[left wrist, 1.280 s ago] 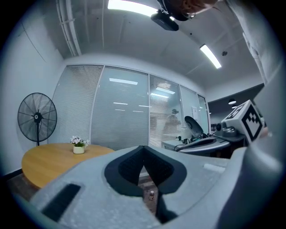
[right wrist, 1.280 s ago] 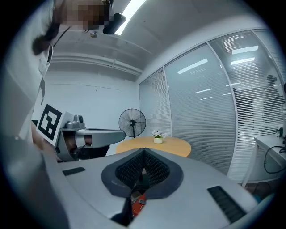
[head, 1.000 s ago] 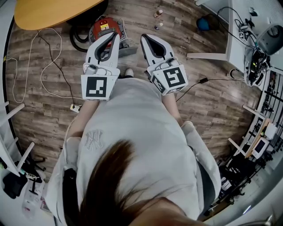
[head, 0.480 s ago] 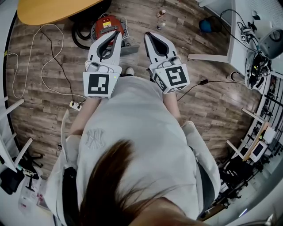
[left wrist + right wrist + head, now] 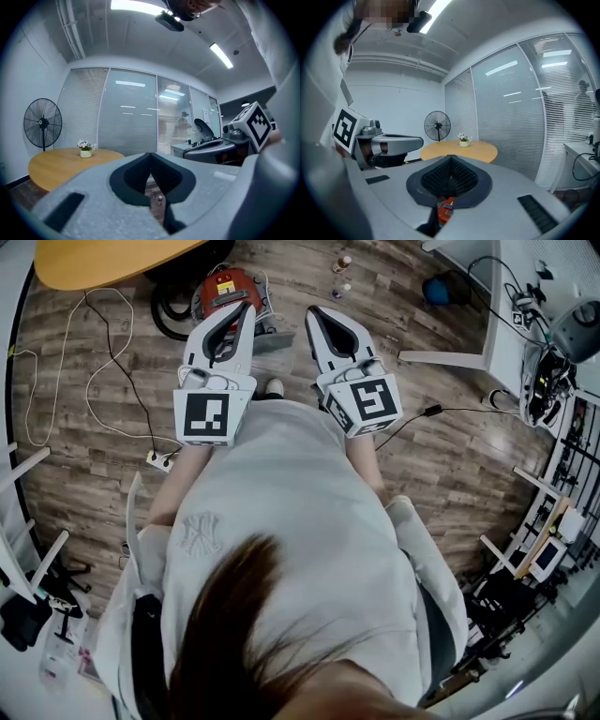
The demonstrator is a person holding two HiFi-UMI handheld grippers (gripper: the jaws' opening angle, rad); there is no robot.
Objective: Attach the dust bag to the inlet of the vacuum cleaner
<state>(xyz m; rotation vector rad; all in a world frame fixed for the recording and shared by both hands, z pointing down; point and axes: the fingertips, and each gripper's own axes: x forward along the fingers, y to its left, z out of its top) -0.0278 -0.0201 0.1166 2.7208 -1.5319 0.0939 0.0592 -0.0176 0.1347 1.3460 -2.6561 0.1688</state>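
With my left gripper (image 5: 246, 311) and right gripper (image 5: 315, 317) both pinched shut on nothing above the red vacuum cleaner (image 5: 223, 287) on the floor (image 5: 450, 456), I can't pick out the dust bag, so reaching down blind may snag the black hose (image 5: 167, 322).

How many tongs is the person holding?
2. The left tongs show beside the red vacuum cleaner in the head view; the right tongs are next to them. Both are shut and empty.

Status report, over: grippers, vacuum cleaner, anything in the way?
Both shut, empty: left gripper, right gripper. Red vacuum cleaner on floor ahead; dust bag not seen. Loose power strip at left.
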